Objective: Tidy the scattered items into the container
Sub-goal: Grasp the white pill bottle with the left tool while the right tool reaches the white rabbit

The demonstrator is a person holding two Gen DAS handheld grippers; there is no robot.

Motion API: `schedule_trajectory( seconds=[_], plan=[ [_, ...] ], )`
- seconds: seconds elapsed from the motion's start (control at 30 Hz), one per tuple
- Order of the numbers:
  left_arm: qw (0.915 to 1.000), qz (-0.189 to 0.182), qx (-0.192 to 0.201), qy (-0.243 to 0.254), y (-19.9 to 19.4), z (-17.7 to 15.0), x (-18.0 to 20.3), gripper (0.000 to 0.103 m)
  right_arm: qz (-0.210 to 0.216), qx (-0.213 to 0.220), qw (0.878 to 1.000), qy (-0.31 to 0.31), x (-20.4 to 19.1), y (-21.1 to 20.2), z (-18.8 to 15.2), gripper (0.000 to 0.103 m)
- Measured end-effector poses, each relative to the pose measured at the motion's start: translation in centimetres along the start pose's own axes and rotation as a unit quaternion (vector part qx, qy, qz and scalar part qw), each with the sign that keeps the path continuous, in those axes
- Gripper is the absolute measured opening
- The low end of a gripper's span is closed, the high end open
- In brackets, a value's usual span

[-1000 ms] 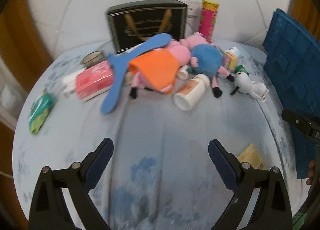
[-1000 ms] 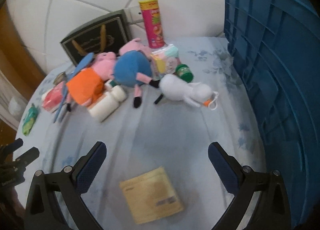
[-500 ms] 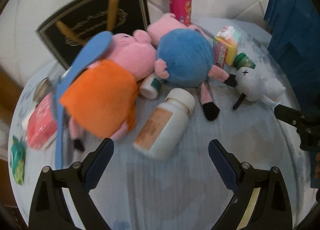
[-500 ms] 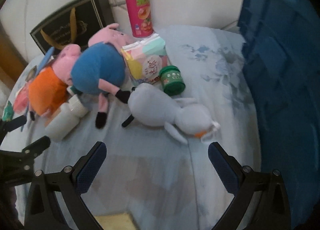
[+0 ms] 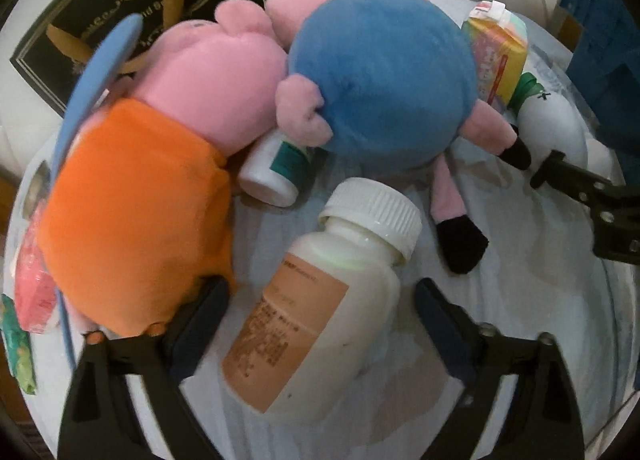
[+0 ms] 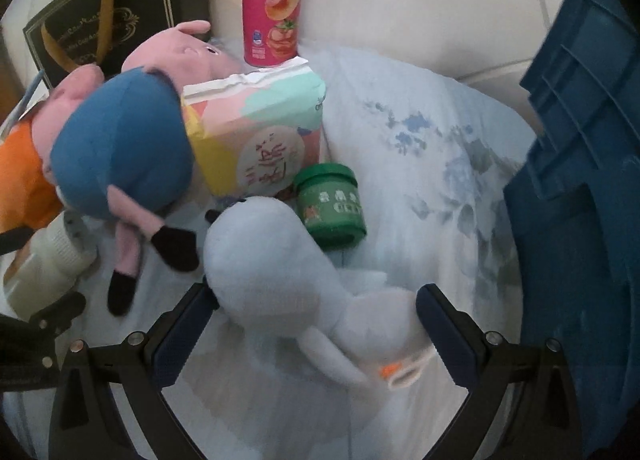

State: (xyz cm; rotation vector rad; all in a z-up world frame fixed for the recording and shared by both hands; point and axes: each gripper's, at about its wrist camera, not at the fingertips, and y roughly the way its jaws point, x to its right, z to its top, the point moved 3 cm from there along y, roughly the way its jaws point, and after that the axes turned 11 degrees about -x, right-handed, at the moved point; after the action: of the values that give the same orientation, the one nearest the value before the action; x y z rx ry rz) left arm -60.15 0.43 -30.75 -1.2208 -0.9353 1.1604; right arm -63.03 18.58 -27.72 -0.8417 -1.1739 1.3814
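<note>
Both grippers closing in over the clutter on the pale cloth

We are bringing the left gripper, jaws narrowing but not pressing, around the white bottle; the right gripper is straddling the white plush, contact unclear. The blue container is running off the frame's right edge.

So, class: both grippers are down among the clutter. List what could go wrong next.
1. The left gripper has just been closing its jaws, with the white bottle between them. One finger sits close beside the orange plush, so fabric may get pinched too.
2. The right gripper straddles the white plush; lifting it could nudge the green jar beside it.
</note>
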Motion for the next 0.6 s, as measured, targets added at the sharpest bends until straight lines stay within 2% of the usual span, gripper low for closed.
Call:
schedule_trajectory(
  seconds=[0.03,0.07,0.2,0.33,0.43,0.47,0.53,0.6],
  plan=[
    [1.0,-0.002,-0.002,-0.002,0.0,-0.1,0.0,0.067,-0.002,0.002,1.0,-0.004,0.0,0.3,0.2,0.103],
    [1.0,-0.004,-0.004,-0.005,0.1,-0.2,0.0,0.063,-0.008,0.002,1.0,-0.008,0.0,0.6,0.4,0.103],
    [0.9999,-0.004,0.001,-0.016,-0.8,-1.3,-0.3,0.058,-0.026,-0.009,1.0,-0.012,-0.3,1.1,0.2,0.103],
    [0.9995,-0.013,0.008,-0.028,-2.2,-3.3,-0.6,0.056,-0.002,0.001,1.0,-0.007,-1.1,-1.1,-1.4,0.09],
    [0.9992,-0.02,0.006,-0.035,-2.8,-5.2,-0.7,0.056,0.052,-0.006,0.999,-0.003,-2.3,-3.0,-3.6,0.087],
    [0.9991,-0.021,0.004,-0.037,-2.8,-5.7,-0.8,0.056,0.078,-0.01,0.997,0.0,-2.7,-3.5,-4.4,0.081],
    [0.9989,-0.024,-0.001,-0.041,-2.7,-6.9,-1.0,0.056,0.14,-0.027,0.99,0.007,-3.6,-4.0,-6.2,0.08],
    [0.9986,-0.025,-0.007,-0.046,-2.5,-7.7,-1.2,0.055,0.137,-0.031,0.99,0.005,-4.3,-4.1,-7.6,0.08]
  ],
)
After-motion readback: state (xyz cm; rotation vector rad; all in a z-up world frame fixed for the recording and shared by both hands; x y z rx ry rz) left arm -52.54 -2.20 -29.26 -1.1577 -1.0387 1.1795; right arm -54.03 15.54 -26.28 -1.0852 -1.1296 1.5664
